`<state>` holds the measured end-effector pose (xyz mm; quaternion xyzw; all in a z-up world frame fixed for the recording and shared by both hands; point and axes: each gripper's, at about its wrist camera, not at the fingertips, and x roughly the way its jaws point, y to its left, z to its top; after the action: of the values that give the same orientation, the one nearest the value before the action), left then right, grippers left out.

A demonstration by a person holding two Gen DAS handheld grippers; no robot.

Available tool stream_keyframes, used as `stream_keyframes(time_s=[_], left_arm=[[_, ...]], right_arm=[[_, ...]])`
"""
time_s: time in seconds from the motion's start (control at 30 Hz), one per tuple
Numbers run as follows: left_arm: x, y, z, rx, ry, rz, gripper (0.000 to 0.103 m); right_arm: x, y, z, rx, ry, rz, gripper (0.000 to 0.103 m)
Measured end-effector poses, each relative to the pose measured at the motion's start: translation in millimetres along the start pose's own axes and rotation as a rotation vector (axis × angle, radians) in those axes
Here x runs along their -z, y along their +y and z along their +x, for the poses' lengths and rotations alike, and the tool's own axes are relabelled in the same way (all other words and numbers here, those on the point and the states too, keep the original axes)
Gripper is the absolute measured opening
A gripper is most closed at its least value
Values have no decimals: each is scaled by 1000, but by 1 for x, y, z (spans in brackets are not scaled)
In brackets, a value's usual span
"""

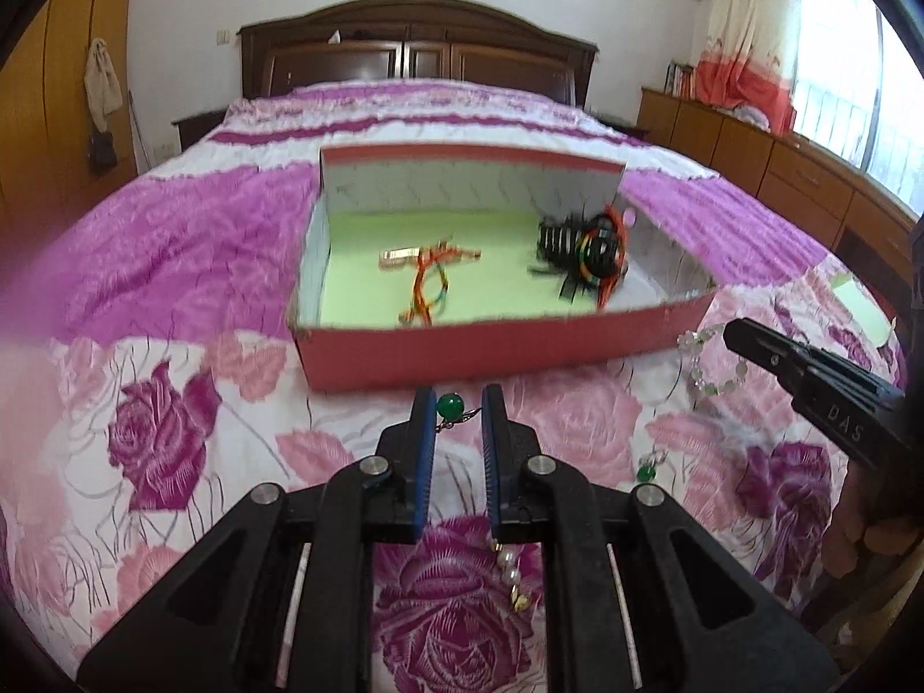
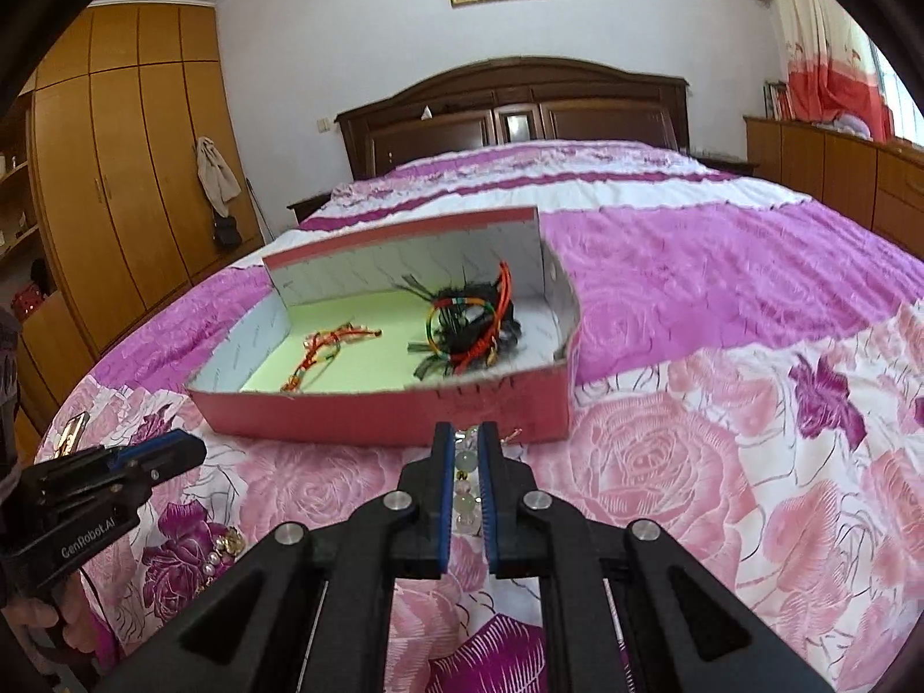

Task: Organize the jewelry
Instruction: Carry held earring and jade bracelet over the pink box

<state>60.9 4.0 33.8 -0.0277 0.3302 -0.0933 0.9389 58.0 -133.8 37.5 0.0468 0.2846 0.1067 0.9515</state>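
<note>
Jaws of the left gripper (image 1: 457,404) stand spread around a green bead earring (image 1: 450,406), not yet pinching. The right gripper (image 2: 465,450) has its jaws nearly together around a pale bead bracelet (image 2: 465,488) on the bed (image 2: 693,462), probably to lift it into the red box (image 2: 392,410), which already holds cords.

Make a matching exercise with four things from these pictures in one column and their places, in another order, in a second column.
Things:
1. green bead earring
2. pale bead bracelet
3. black hair clip
4. pearl piece

Places:
A. inside the red box, at its right end
B. between the fingers of the left hand-held gripper
C. on the bedspread, under the left hand-held gripper
D. between the fingers of the right hand-held gripper

Pairs: 1-B, 2-D, 3-A, 4-C
</note>
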Motion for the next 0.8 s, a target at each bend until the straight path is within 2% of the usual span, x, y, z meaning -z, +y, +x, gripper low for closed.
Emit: stream_keyframes(time_s=[0.33,0.53,0.8], left_arm=[[-23,-2,-1,-30,-126,21,7],[-32,0,8,-59,-187,37,7],[-49,9,32,-80,-194,20,7]], right_arm=[[-20,10,-7,4,-96,-52,9],[-32,13,4,13,-127,-58,9],[-46,6,39,66,-113,-74,9]])
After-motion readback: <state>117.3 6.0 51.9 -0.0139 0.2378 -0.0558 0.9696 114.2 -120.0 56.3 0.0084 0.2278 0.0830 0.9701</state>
